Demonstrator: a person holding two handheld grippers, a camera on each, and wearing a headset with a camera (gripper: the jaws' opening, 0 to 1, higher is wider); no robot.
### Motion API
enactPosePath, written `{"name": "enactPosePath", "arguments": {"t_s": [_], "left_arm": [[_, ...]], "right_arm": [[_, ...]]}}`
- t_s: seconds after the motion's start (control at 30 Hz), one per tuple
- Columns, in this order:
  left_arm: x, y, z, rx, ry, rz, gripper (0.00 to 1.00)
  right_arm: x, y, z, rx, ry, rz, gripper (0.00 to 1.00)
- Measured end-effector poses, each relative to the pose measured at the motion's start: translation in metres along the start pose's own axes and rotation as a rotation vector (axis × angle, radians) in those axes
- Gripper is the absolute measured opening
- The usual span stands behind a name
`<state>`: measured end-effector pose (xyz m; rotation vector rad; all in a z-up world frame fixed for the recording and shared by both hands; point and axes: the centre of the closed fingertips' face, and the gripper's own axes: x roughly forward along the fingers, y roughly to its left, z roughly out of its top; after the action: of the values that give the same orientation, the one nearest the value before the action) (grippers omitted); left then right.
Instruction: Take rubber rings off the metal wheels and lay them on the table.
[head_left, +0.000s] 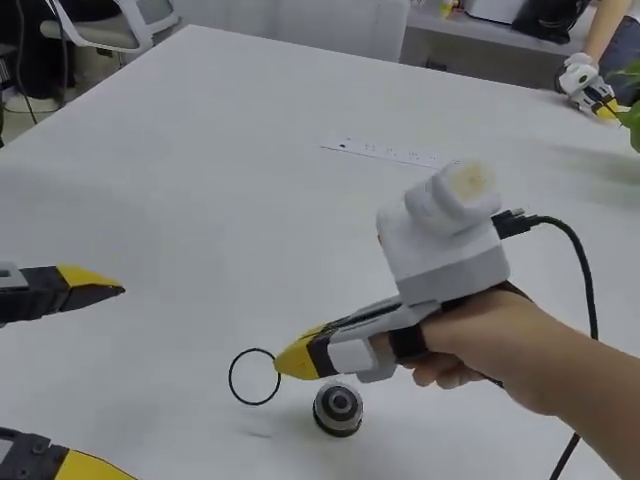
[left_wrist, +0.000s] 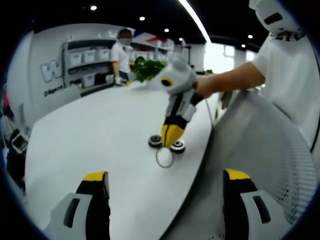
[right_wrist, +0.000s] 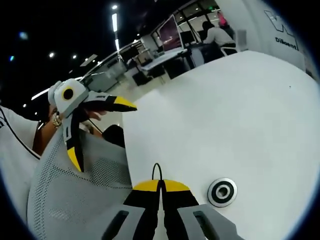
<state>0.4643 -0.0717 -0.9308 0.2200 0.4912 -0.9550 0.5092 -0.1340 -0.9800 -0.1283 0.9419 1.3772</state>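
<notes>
Right gripper (head_left: 283, 362) pinches rubber ring (head_left: 230, 378) lying flat beside axle-up metal wheel (head_left: 338, 407)

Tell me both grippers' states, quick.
Left gripper: open, holding nothing.
Right gripper: shut on the rubber ring.

On your bench (head_left: 250, 150) the rubber ring (head_left: 255, 377) lies just left of the wheel (head_left: 338, 408), at your right gripper (head_left: 285, 360)'s tip.

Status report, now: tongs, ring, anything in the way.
Right tongs shut on rubber ring, off the metal wheel, down at the table. Left tongs open, holding nothing. Wheel close beside ring.
</notes>
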Motion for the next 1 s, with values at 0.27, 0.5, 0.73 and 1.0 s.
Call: {"name": "enactPosePath", "arguments": {"t_s": [0.27,0.5,0.73,1.0], "left_arm": [[0.001,0.0,-0.004,0.006,0.022,-0.001,0.96],[0.002,0.001,-0.005,0.003,0.019,0.002,0.95],[0.001,0.003,-0.006,0.011,0.026,0.009,0.95],[0.001,0.003,-0.005,0.016,0.029,0.016,0.95]], "right_arm": [[0.014,-0.006,-0.017,0.02,0.024,-0.024,0.0],[0.017,-0.011,-0.025,0.018,0.023,-0.057,0.0],[0.019,-0.016,-0.024,-0.004,0.02,-0.088,0.0],[0.014,-0.015,-0.025,-0.029,0.028,-0.107,0.06]]}}
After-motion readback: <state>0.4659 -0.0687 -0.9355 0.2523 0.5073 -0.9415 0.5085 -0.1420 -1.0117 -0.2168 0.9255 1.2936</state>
